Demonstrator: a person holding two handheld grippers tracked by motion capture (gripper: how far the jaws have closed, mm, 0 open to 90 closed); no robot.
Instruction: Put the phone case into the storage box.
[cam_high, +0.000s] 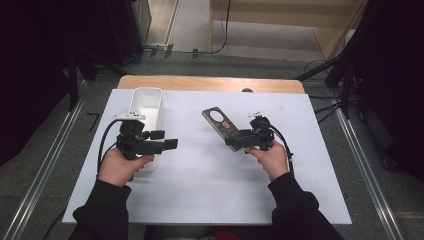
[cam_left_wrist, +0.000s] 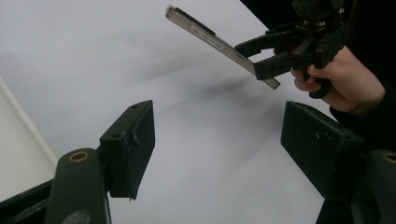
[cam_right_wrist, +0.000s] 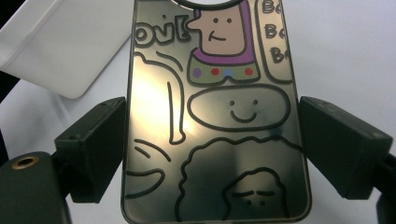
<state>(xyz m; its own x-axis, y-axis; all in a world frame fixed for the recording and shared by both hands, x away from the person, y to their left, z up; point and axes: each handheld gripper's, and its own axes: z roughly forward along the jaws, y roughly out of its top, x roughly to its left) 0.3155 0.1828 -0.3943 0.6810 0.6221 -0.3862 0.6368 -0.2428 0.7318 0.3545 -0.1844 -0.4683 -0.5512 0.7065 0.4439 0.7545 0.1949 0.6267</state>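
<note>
- A white sheet (cam_high: 200, 185) covers most of the table, and a strip of bare wooden tabletop (cam_high: 210, 83) shows along its far edge.
- A white rectangular bin (cam_high: 150, 107) stands on the left part of the sheet, with its long side running from near to far. In the right gripper view a corner of the bin (cam_right_wrist: 65, 51) lies beyond the phone case, on the upper left.
- The left gripper (cam_high: 165, 145) is held in the person's left hand (cam_high: 120, 167), just over the near end of the bin and pointing right, toward the middle of the sheet. In the left gripper view its two black jaws stand wide apart with nothing but the white sheet between them, so the left gripper (cam_left_wrist: 217, 149) is open and empty.
- The right gripper (cam_high: 240, 139), in the person's right hand (cam_high: 272, 157), sits right of centre and points left and slightly far.
- A phone case (cam_high: 222, 125) is clamped between the right gripper's jaws. The jaws press on its two long edges, as the right gripper view shows, where the glossy case (cam_right_wrist: 210, 130) carries cartoon figures and a round camera cut-out at the top.
- The case is lifted off the sheet and tilted; in the left gripper view its thin edge (cam_left_wrist: 219, 44) slants up and away from the right gripper (cam_left_wrist: 259, 58).
- A small pale strip (cam_high: 265, 111) lies on the sheet just beyond the right gripper; what it is cannot be told.
</note>
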